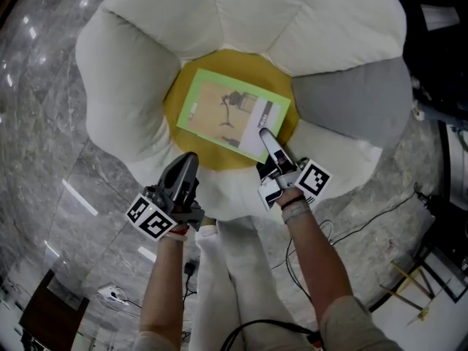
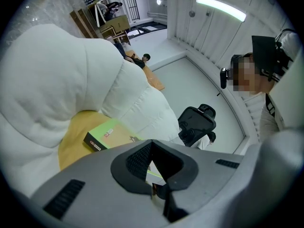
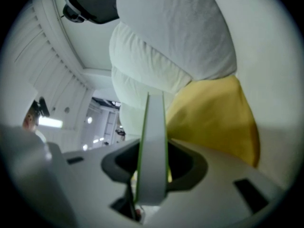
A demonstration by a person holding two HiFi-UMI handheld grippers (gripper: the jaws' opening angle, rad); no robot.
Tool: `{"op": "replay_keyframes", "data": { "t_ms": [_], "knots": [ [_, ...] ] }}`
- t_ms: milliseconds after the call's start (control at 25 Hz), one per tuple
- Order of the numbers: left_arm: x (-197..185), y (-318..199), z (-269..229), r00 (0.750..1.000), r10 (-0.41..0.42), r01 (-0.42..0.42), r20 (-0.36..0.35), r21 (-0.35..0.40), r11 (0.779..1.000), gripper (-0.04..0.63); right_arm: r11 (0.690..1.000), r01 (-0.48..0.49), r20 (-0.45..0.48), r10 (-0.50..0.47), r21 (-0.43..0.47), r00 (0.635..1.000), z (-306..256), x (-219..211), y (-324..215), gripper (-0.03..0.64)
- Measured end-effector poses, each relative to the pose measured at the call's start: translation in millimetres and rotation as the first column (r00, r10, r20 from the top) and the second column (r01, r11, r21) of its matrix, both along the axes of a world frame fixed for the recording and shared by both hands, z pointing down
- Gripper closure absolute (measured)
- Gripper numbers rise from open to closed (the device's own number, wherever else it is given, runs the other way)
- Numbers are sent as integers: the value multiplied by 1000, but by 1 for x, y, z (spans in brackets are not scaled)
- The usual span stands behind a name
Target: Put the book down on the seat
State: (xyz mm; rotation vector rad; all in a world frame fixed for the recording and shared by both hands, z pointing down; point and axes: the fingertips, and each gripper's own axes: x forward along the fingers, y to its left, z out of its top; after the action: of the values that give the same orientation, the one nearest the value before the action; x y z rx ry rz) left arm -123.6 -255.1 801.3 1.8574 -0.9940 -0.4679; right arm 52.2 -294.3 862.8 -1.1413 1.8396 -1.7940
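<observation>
A green-covered book (image 1: pixel 230 115) lies flat on the yellow centre (image 1: pixel 219 61) of a flower-shaped cushion seat. My right gripper (image 1: pixel 265 136) is shut on the book's near right corner. In the right gripper view the book's white page edge (image 3: pixel 152 141) stands between the jaws of that gripper (image 3: pixel 152 175), with the yellow cushion (image 3: pixel 213 118) to its right. My left gripper (image 1: pixel 189 159) hovers over the seat's front petal, left of the book, shut and holding nothing. From the left gripper (image 2: pixel 154 167) the book (image 2: pixel 107 137) shows on the yellow cushion (image 2: pixel 76 137).
White padded petals (image 1: pixel 139 86) ring the seat, with one grey petal (image 1: pixel 358 101) at the right. Marble floor (image 1: pixel 44 123) lies all around. Cables (image 1: pixel 351 229) trail at the lower right and black equipment (image 1: pixel 439 35) stands at the upper right. A person (image 2: pixel 256 75) appears in the left gripper view.
</observation>
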Motion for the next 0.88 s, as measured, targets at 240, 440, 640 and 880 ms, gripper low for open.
{"op": "replay_keyframes", "data": {
  "t_ms": [240, 440, 640, 880],
  "knots": [
    [1, -2, -4, 1000, 20, -20, -2, 11, 1000, 572, 996, -56, -37, 54, -65, 998, 15, 12, -6, 460],
    [2, -4, -4, 998, 53, -53, 16, 25, 998, 572, 995, -62, -131, 52, -73, 990, 23, 19, -15, 460],
    [-6, 4, -2, 999, 44, -45, 29, 29, 999, 572, 993, -94, -248, 73, -76, 966, 24, 23, -16, 448],
    [-12, 4, 4, 999, 34, -35, 34, 21, 999, 572, 995, -81, -312, 61, -53, 948, 32, 19, -22, 402]
  ]
}}
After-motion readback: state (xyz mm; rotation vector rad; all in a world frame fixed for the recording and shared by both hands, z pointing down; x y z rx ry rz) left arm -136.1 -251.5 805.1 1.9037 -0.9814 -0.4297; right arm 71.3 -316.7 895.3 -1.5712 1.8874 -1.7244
